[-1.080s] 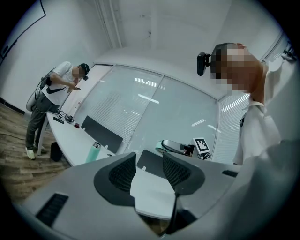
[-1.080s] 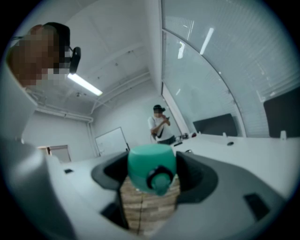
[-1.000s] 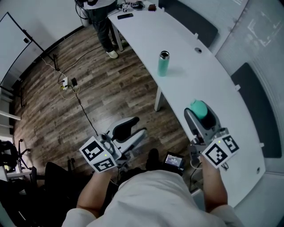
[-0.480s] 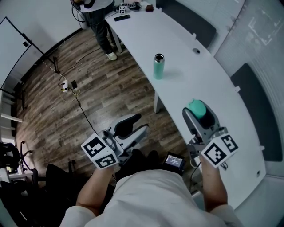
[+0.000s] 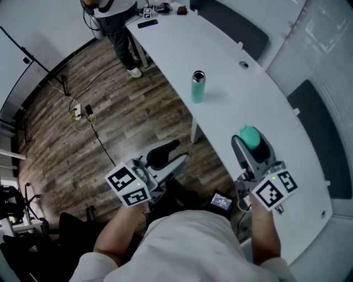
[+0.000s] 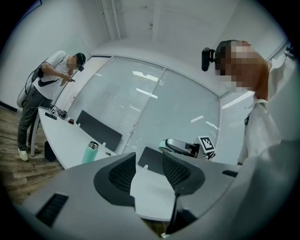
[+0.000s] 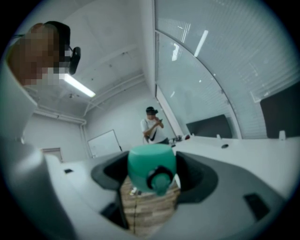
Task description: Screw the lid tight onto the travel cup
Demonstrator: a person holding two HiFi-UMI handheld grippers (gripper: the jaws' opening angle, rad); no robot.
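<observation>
The teal travel cup (image 5: 198, 86) stands upright and uncapped on the white curved table (image 5: 242, 99), far ahead of both grippers. It also shows small in the left gripper view as the cup (image 6: 90, 153). My right gripper (image 5: 251, 144) hovers over the table's near part, shut on the teal lid (image 5: 249, 135). In the right gripper view the lid (image 7: 151, 171) fills the gap between the jaws of that gripper (image 7: 152, 177). My left gripper (image 5: 165, 160) hangs over the wood floor, left of the table, open with nothing in it (image 6: 150, 174).
A person (image 5: 113, 14) stands at the table's far end, where small items (image 5: 160, 10) lie. Cables and a power strip (image 5: 83, 110) run over the wood floor. Dark panels (image 5: 234, 25) line the table's far edge. A table leg (image 5: 194, 132) stands below the cup.
The left gripper has drifted a little right, toward the table. The right gripper keeps the lid and has hardly moved. The head view has shifted slightly.
</observation>
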